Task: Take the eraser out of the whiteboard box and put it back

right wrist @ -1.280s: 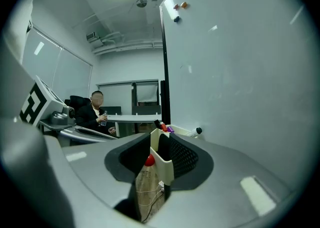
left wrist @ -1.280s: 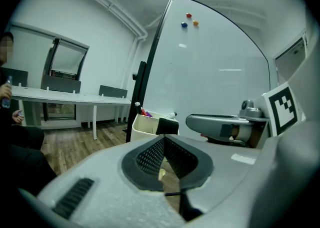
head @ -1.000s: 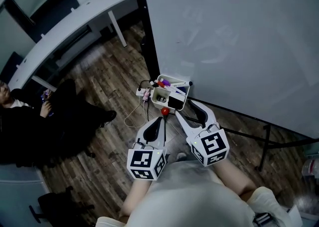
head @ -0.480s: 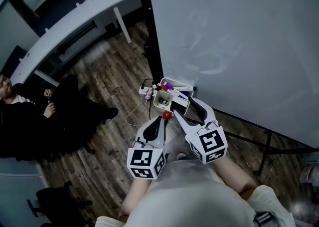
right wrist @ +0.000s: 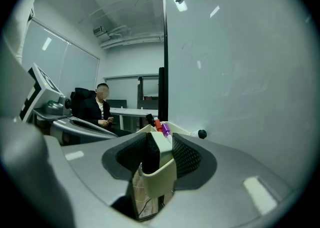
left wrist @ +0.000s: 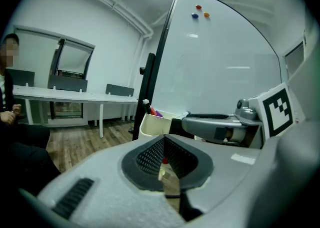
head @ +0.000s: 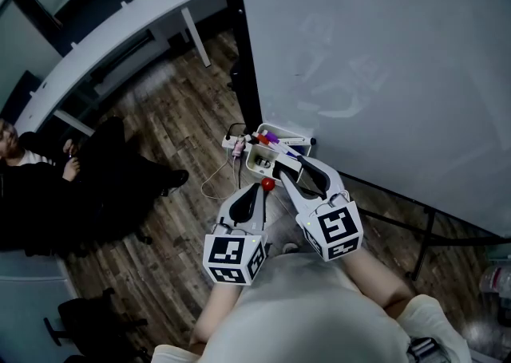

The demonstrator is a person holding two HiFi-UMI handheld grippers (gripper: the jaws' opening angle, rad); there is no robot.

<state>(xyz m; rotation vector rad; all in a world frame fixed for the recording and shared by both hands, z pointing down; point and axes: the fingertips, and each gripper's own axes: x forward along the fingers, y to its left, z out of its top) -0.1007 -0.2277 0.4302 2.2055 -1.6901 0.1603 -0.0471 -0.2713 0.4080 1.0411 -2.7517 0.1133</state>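
Right tongs [right wrist: 159, 154] just closed in, gripping eraser [right wrist: 148, 158] inside whiteboard box [right wrist: 157, 184] — left tongs [left wrist: 164, 158] clenched, empty.

The head view looks steeply down from above the person onto the brown wood-plank floor [head: 160, 114], the tall white whiteboard [head: 383, 58] at far right, and the left gripper [head: 261, 188] and right gripper [head: 291, 163] near.

The left gripper view sits low and faces almost level toward the cream plastic whiteboard box [left wrist: 150, 126].

The right gripper view is nearest. The box and the black-and-white eraser [right wrist: 149, 154] fill its jaws, which have just been closing onto the eraser.

All three views share the box and whiteboard.
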